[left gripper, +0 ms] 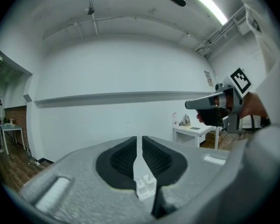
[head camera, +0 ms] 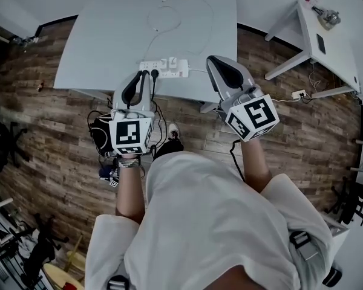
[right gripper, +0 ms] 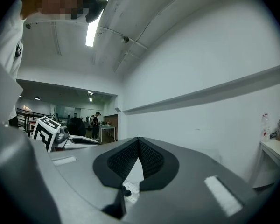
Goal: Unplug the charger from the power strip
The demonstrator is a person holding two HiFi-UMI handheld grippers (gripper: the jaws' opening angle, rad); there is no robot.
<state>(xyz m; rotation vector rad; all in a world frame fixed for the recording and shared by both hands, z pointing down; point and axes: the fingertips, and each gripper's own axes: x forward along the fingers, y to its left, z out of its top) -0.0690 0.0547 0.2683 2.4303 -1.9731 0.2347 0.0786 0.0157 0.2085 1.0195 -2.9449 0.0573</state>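
Nearest, left gripper (head camera: pixel 142 77), jaws all but together on nothing, just short of the white plastic power strip (head camera: pixel 180 71); right gripper (head camera: pixel 216 62) just right of the strip, jaws likewise closed and empty; plugged into the strip, two small white charger blocks (head camera: pixel 168 61) side by side, a black plug (head camera: pixel 154 74) at the strip's left end; probably light, rigid and smooth-sided, held only by socket friction, so best pinched low across the flat sides with the strip pinned down; under the strip, pale grey table (head camera: pixel 97 53); beyond the strip, thin white cable (head camera: pixel 169 18), looped and limp; no container in view.
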